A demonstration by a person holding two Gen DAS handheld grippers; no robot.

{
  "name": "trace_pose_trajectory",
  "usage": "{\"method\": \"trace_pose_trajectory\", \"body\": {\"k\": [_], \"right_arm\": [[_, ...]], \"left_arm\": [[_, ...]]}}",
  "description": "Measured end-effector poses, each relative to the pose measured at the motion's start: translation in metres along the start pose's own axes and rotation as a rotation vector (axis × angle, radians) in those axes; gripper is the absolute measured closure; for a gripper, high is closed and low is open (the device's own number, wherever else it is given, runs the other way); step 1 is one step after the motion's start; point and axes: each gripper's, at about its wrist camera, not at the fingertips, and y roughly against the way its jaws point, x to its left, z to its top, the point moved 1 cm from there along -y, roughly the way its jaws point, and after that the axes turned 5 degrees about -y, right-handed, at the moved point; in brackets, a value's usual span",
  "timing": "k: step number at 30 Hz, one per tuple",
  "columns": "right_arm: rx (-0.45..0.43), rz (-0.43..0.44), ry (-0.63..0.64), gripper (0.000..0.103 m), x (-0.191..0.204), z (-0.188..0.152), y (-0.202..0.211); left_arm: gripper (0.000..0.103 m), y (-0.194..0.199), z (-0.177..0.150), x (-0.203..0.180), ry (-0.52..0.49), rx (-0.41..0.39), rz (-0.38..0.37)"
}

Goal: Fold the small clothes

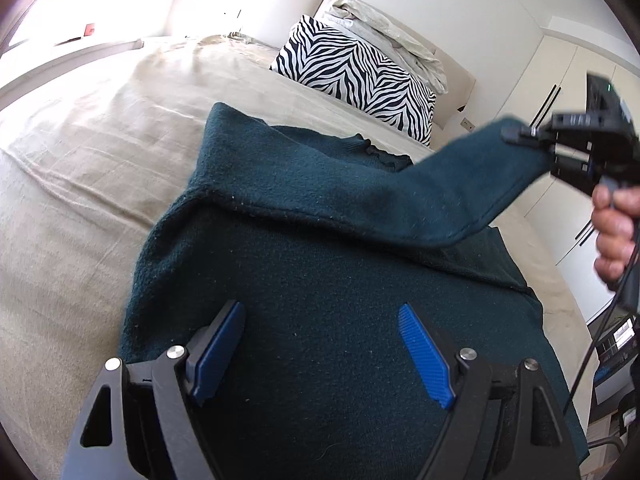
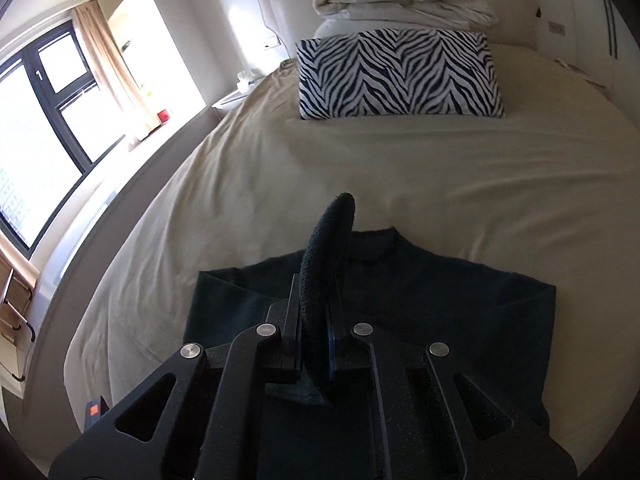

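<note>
A dark green knit sweater (image 1: 320,280) lies flat on the beige bed (image 1: 80,160), collar toward the headboard. My left gripper (image 1: 320,332) is open and empty, its blue pads (image 1: 424,356) hovering just above the sweater's body. My right gripper (image 1: 516,136) is shut on the sweater's sleeve (image 1: 400,196) and holds its cuff lifted above the body, at the right of the left wrist view. In the right wrist view the sleeve end (image 2: 328,280) sticks up between the closed fingers of the right gripper (image 2: 316,320), with the sweater (image 2: 460,300) spread below.
A zebra-print pillow (image 2: 400,72) lies near the headboard with a folded white duvet (image 2: 400,4) behind it. A window (image 2: 40,120) and sill run along the bed's left side. White wardrobe doors (image 1: 560,92) stand to the right.
</note>
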Motion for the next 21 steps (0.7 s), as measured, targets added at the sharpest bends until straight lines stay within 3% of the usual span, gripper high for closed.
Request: {"method": "trace_pose_trajectory", "body": {"k": [6, 8, 12, 16, 21], "right_arm": [[0.116, -0.045, -0.296, 0.096, -0.114, -0.055, -0.049], [0.141, -0.035, -0.345, 0.095, -0.133, -0.071, -0.06], [0.155, -0.016, -0.356, 0.095, -0.141, -0.091, -0.071], [0.173, 0.001, -0.381, 0.094, -0.148, -0.101, -0.075], [0.175, 0.067, -0.447, 0.09, -0.166, -0.099, -0.078]], "left_arm": [[0.021, 0.025, 0.018, 0.018, 0.102, -0.047, -0.019], [0.021, 0.03, 0.034, 0.032, 0.152, -0.066, -0.026], [0.032, 0.024, 0.081, 0.053, 0.196, -0.081, -0.055], [0.033, -0.011, 0.126, 0.046, 0.158, -0.033, -0.133], [0.038, -0.082, 0.145, 0.042, 0.122, 0.092, -0.142]]}}
